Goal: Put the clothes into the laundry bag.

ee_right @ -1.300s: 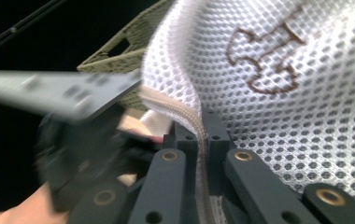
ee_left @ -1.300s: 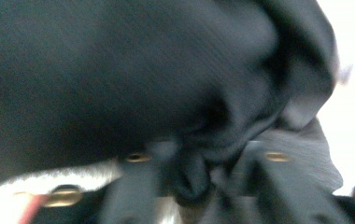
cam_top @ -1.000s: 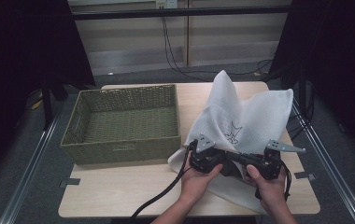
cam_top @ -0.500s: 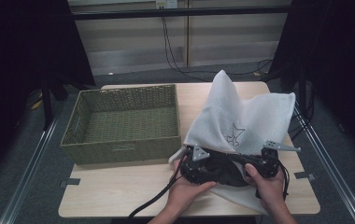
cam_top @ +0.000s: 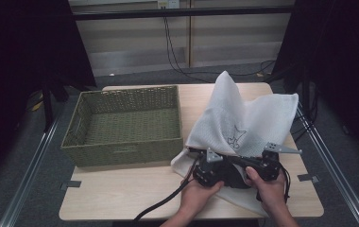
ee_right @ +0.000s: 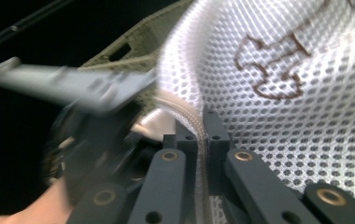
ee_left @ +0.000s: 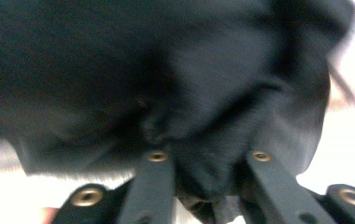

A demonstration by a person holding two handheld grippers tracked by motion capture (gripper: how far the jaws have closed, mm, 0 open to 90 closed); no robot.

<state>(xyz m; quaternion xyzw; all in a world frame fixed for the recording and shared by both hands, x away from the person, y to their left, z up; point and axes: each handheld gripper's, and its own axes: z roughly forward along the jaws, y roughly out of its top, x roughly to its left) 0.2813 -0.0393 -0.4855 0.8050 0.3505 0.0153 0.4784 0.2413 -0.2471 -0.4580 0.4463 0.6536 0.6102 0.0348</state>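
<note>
Gripping the zipper edge of the white mesh laundry bag (ee_right: 278, 93), the right tool (ee_right: 202, 128) stays clamped. The left tool (ee_left: 203, 172) has just been closing on dark fabric (ee_left: 166, 84). The bag rises toward 12 o'clock from both tools, at 3 o'clock of the green woven basket (cam_top: 121, 151) on the worktop (cam_top: 121, 198).

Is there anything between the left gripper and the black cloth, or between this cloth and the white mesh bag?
Nothing visible. The left gripper has just been closing its jaws on the black cloth, which lies against the white mesh bag. The right gripper pinches the bag's zipper edge.
</note>
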